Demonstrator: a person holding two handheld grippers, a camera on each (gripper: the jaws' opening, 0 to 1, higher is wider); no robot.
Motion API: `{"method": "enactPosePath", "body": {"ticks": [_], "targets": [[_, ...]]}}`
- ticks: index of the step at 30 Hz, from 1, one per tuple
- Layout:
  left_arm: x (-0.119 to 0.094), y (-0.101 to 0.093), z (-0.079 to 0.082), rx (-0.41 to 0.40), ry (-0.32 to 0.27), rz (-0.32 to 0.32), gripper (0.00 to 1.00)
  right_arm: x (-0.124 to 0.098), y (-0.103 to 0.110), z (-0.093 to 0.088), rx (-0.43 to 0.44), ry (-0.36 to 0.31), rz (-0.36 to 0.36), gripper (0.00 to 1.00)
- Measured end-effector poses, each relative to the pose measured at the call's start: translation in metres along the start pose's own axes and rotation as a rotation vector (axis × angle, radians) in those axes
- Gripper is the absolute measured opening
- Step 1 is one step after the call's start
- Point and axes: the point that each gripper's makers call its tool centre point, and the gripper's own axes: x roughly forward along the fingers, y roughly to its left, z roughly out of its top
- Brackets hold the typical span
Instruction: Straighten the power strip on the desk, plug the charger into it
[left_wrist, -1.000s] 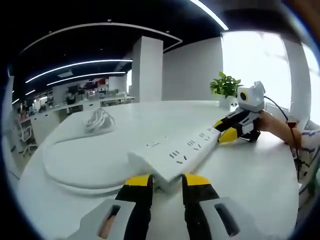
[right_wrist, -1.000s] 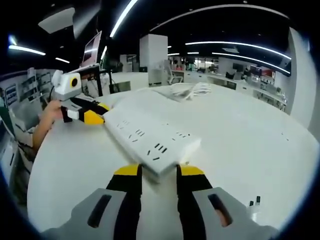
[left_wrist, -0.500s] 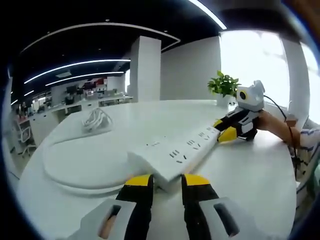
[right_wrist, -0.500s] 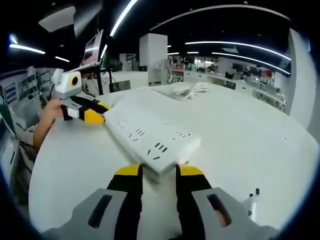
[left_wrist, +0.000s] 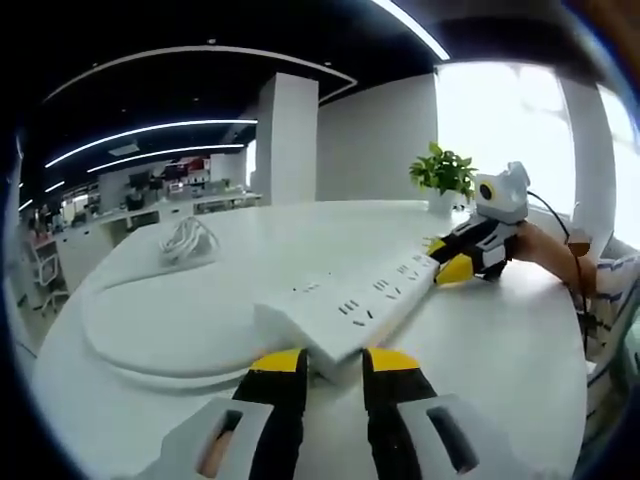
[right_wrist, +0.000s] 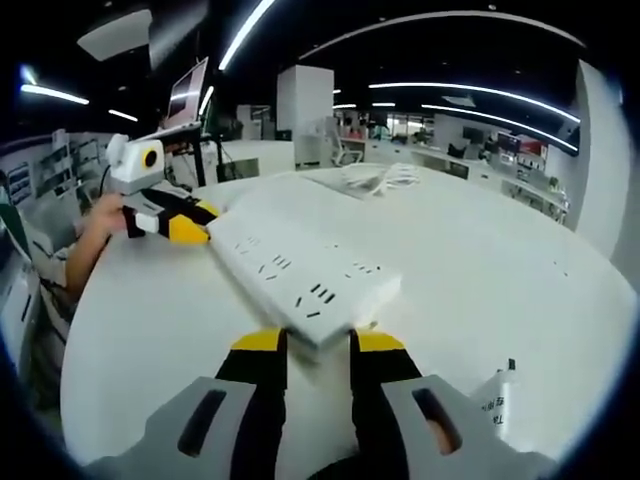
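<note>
Plainly, both tools (left_wrist: 333, 362) (right_wrist: 317, 345) pinch the unlabelled power strip (left_wrist: 350, 305).

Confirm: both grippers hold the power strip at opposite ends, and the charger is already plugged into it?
Not quite. The left gripper and right gripper do hold opposite ends of the power strip, but the right gripper view shows its sockets all bare. A white charger lies on the desk beside it, unplugged.

Left gripper (left_wrist: 333, 362): grey body, black jaws, yellow tips. Right gripper (right_wrist: 315, 345): same build and colours. Black cable trails behind it. Striped sleeve (left_wrist: 612, 280) at the wrist.
</note>
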Motion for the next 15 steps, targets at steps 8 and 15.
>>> {"method": "enactPosePath", "body": {"ticks": [8, 15], "targets": [[-0.0017, -0.0055, -0.0019, 0.002, -0.001, -0.007, 0.21, -0.0060, 0.0024, -0.0028, -0.011, 0.014, -0.010, 0.23], [-0.0028, -0.0084, -0.0026, 0.004, 0.000, -0.014, 0.21, -0.0098, 0.0051, -0.0051, -0.005, 0.014, -0.017, 0.22]]}}
